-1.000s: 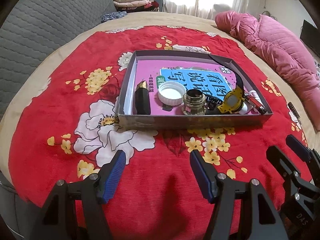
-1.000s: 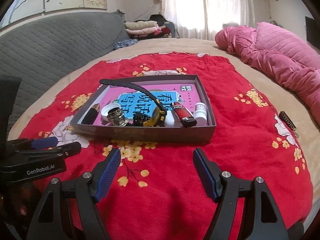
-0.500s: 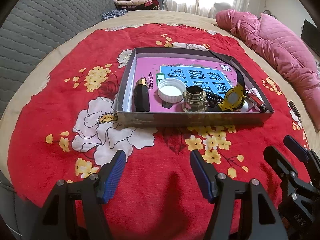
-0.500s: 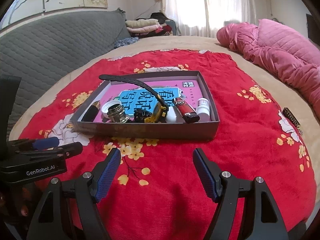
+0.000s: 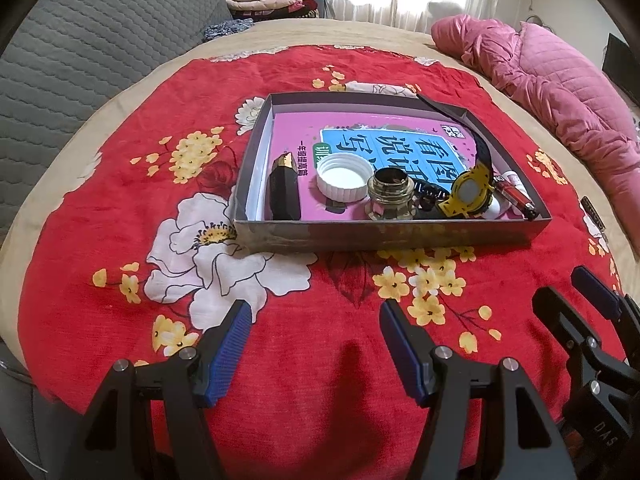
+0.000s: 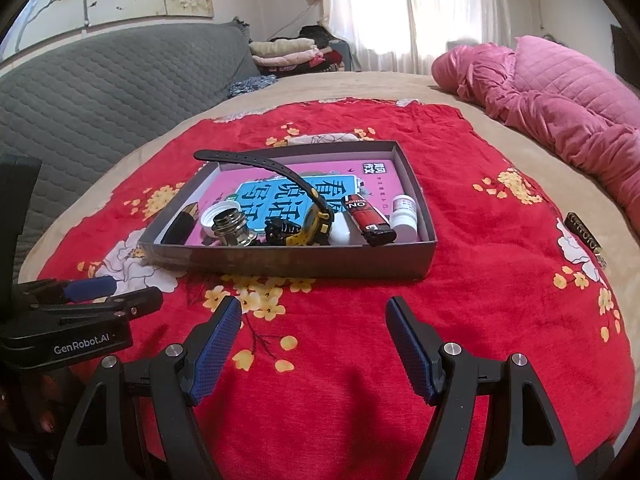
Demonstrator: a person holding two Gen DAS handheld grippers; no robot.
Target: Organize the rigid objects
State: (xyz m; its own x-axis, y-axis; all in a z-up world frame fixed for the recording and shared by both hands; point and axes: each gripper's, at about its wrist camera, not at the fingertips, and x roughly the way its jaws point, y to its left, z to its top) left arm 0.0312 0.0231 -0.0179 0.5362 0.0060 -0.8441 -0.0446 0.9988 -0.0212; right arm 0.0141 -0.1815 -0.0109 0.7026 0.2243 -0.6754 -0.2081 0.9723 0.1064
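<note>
A grey shallow box (image 5: 392, 234) (image 6: 288, 258) sits on a red floral cloth (image 5: 120, 208). On the pink book (image 5: 360, 132) inside it lie a black-and-gold lipstick (image 5: 285, 192), a white cap (image 5: 343, 176), a metal bulb base (image 5: 391, 196), a yellow-and-black watch (image 5: 470, 192) (image 6: 316, 220), a red lighter (image 6: 368, 220) and a small white bottle (image 6: 405, 218). My left gripper (image 5: 314, 346) and right gripper (image 6: 314, 340) are both open and empty, hovering over the cloth in front of the box.
A small dark object (image 6: 582, 232) lies on the cloth to the right of the box. A pink quilted jacket (image 6: 560, 92) lies at the far right. A grey quilted sofa back (image 6: 100, 96) stands at the left, with folded clothes (image 6: 288, 50) behind.
Both grippers have shifted slightly relative to the box, which sits a little lower and nearer in the views. Both stay open and empty.
</note>
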